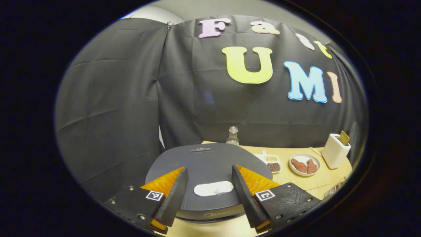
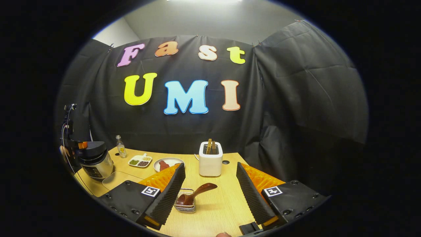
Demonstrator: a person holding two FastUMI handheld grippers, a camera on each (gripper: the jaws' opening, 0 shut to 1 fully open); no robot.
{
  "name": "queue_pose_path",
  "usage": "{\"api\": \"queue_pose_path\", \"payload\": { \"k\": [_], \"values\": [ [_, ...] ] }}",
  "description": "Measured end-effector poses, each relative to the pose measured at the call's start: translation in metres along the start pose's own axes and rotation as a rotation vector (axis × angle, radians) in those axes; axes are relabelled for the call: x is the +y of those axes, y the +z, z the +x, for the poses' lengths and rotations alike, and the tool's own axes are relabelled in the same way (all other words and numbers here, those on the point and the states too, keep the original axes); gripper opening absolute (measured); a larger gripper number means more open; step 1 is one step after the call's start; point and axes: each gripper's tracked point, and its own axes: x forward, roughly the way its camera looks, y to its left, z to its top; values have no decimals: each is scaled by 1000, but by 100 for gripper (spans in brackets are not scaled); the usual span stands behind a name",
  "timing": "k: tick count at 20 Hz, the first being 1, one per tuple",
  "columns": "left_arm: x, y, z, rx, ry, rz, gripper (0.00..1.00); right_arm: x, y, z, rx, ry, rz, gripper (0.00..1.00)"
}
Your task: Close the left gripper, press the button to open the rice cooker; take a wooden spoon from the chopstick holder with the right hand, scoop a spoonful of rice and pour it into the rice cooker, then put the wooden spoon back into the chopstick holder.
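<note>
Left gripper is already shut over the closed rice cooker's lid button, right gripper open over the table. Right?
Not quite: in the left gripper view the left gripper is open, its fingers wide apart either side of the white button on the closed rice cooker. The rest holds: in the right gripper view the right gripper is open over the table.

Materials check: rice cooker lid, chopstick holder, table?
Rice cooker lid: looks like matte dark plastic, finely ribbed, with a smooth pale button; in the right gripper view the body gleams like brushed metal. Chopstick holder: glossy white, plastic or ceramic, cannot tell. Table: light wood-grain top, probably laminate.
</note>
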Motion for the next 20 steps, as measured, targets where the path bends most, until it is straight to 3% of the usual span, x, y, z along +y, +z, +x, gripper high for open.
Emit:
{"api": "queue_pose_path", "payload": {
  "k": [14, 20],
  "values": [
    [-5, -39, 2, 78, 17, -7, 88, 9, -9, 7, 20, 10, 7, 99],
    [-9, -24, -1, -5, 8, 32, 89, 13, 2, 5, 2, 27, -12, 96]
  ]
}}
